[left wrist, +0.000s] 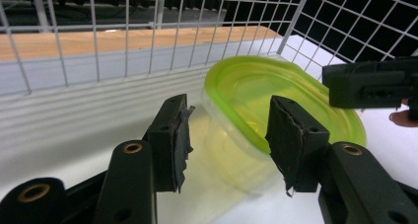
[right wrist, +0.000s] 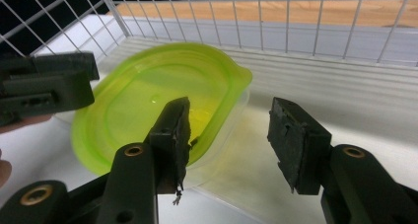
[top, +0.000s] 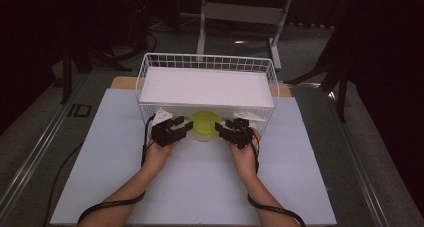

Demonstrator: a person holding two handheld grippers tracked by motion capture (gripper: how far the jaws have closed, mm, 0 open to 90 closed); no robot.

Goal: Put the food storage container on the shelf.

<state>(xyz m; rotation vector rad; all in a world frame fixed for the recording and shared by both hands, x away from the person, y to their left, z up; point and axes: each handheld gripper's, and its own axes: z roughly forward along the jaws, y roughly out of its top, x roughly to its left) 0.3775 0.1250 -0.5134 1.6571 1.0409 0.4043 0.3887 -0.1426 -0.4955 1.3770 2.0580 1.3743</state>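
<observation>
A clear plastic container with a lime-green lid (top: 202, 123) sits at the front of a white wire basket (top: 207, 62), partly under the basket's white top board (top: 207, 87). My left gripper (top: 172, 128) is at its left side and my right gripper (top: 232, 129) at its right. In the left gripper view the left gripper (left wrist: 229, 130) stands open, the container (left wrist: 276, 95) just beyond and partly behind one jaw, no pad pressing it. In the right gripper view the right gripper (right wrist: 229, 130) is open too, one jaw over the lid (right wrist: 148, 100) edge.
The basket stands on a white mat (top: 200, 182) that covers the table. Wire mesh walls (left wrist: 98, 36) close in behind and beside the container. A wooden edge (right wrist: 296, 12) shows behind the mesh. Dark floor and a table frame (top: 240, 17) lie beyond.
</observation>
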